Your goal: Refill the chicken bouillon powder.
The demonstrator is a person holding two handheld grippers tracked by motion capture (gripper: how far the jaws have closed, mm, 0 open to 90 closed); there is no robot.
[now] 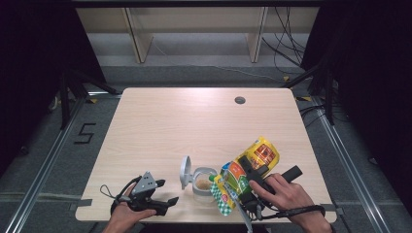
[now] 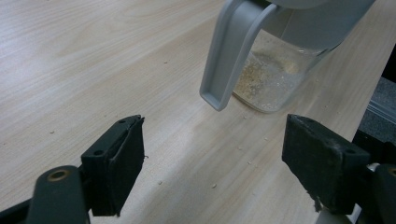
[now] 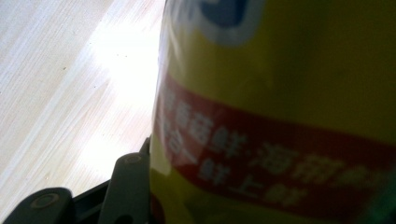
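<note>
A yellow snack bag (image 1: 260, 153) with red, orange and green print hangs tilted over the table's front right, with my right gripper (image 1: 248, 170) shut on its middle. Its green-checked lower end (image 1: 222, 199) dips beside a clear container (image 1: 204, 183) that has pale crumbs in the bottom. The container's grey lid (image 1: 185, 171) stands flipped open on its left. In the right gripper view the bag (image 3: 280, 116) presses against one black finger (image 3: 130, 186). My left gripper (image 1: 167, 191) rests open near the front edge, left of the container. Between its spread pads (image 2: 116, 158) show the lid (image 2: 229, 56) and container (image 2: 271, 79).
Small crumbs (image 2: 214, 185) lie scattered on the light wooden table (image 1: 194, 121) near the container. A round cable hole (image 1: 240, 100) sits at the back right. Black curtains and metal frame legs flank the table, and shelving stands behind it.
</note>
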